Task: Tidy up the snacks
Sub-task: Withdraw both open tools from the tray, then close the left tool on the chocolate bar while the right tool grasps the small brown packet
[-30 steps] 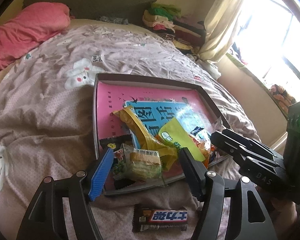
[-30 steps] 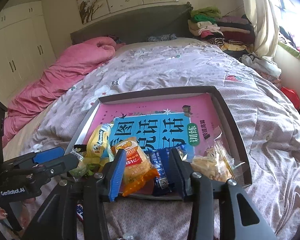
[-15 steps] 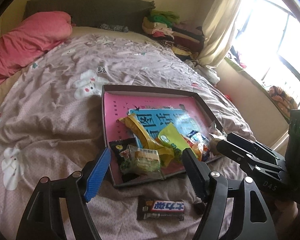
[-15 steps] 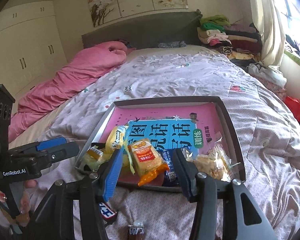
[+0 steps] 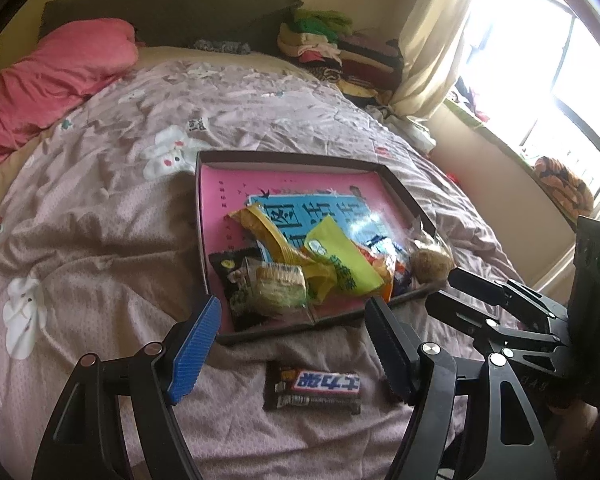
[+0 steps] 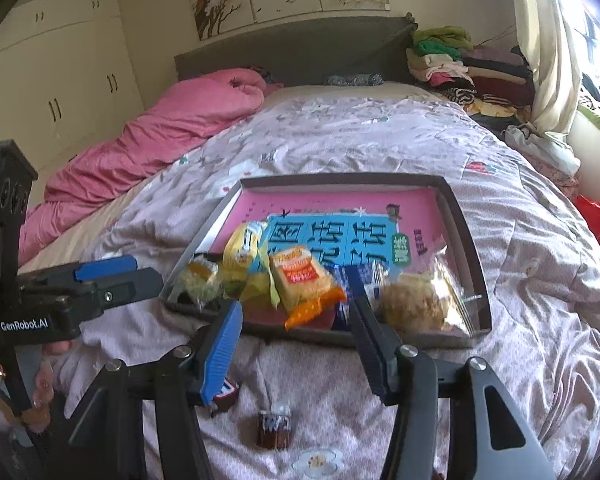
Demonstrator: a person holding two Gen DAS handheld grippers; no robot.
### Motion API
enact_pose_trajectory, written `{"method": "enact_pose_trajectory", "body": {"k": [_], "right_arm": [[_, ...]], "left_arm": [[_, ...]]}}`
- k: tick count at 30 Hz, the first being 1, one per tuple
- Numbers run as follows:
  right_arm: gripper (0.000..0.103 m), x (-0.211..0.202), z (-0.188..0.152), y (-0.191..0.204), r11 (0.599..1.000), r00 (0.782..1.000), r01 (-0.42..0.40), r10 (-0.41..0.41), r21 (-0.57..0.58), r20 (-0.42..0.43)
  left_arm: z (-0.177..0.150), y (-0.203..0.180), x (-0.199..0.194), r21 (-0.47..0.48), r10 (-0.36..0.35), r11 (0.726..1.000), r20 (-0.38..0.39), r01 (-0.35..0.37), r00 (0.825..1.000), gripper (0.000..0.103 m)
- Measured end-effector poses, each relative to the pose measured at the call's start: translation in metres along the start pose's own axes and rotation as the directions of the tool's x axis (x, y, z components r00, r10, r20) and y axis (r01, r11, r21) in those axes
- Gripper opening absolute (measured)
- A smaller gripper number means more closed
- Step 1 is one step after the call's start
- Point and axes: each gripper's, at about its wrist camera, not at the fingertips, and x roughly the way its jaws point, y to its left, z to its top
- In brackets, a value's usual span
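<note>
A shallow dark box (image 5: pixel 300 159) (image 6: pixel 464 216) with a pink and blue book inside lies on the bed. Several snack packets (image 5: pixel 296 272) (image 6: pixel 300 278) are piled at its near end, with a clear bag of pastry (image 6: pixel 416 304) at the right. A Snickers bar (image 5: pixel 320 390) lies on the quilt in front of the box, partly hidden behind my right gripper's blue finger (image 6: pixel 225 390). A small dark wrapped candy (image 6: pixel 275 426) lies near it. My left gripper (image 5: pixel 292 346) is open and empty above the bar. My right gripper (image 6: pixel 296 344) is open and empty.
A pink duvet (image 6: pixel 148 136) is bunched at the far left of the bed. Folded clothes (image 6: pixel 460 64) are stacked by the headboard, near a curtain and window (image 5: pixel 540 60). White wardrobes (image 6: pixel 52 80) stand at the left.
Both grippers have pulled back and up from the box, so the Snickers bar and the small candy on the quilt show more fully. Both stay open and empty.
</note>
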Motion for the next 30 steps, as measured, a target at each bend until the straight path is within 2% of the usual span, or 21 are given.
{"method": "enact_pose_trajectory", "body": {"k": [7, 13, 18, 26, 30], "right_arm": [[0.055, -0.002, -0.013, -0.001, 1.0, 1.0, 0.001, -0.001, -0.011, -0.028], [0.055, -0.001, -0.024, 0.0, 1.0, 0.998, -0.006, 0.004, -0.026, -0.069], [0.055, 0.002, -0.039, 0.003, 0.999, 0.992, -0.025, 0.02, -0.043, -0.122], [0.055, 0.014, -0.056, 0.012, 0.996, 0.98, -0.043, 0.027, -0.079, -0.195], [0.05, 0.021, -0.062, 0.013, 0.995, 0.975, -0.052, 0.033, -0.082, -0.22]], "left_arm": [[-0.008, -0.007, 0.002, 0.027, 0.002, 1.0, -0.035, -0.001, 0.999, 0.076], [-0.023, -0.013, 0.01, 0.04, -0.002, 0.999, -0.095, 0.005, 0.995, 0.076], [-0.034, -0.017, 0.025, 0.036, -0.041, 0.998, -0.16, 0.047, 0.986, 0.076], [-0.043, -0.019, 0.04, 0.03, -0.045, 0.998, -0.214, 0.053, 0.976, 0.076], [-0.047, -0.019, 0.045, 0.029, -0.052, 0.998, -0.238, 0.061, 0.97, 0.076]]}}
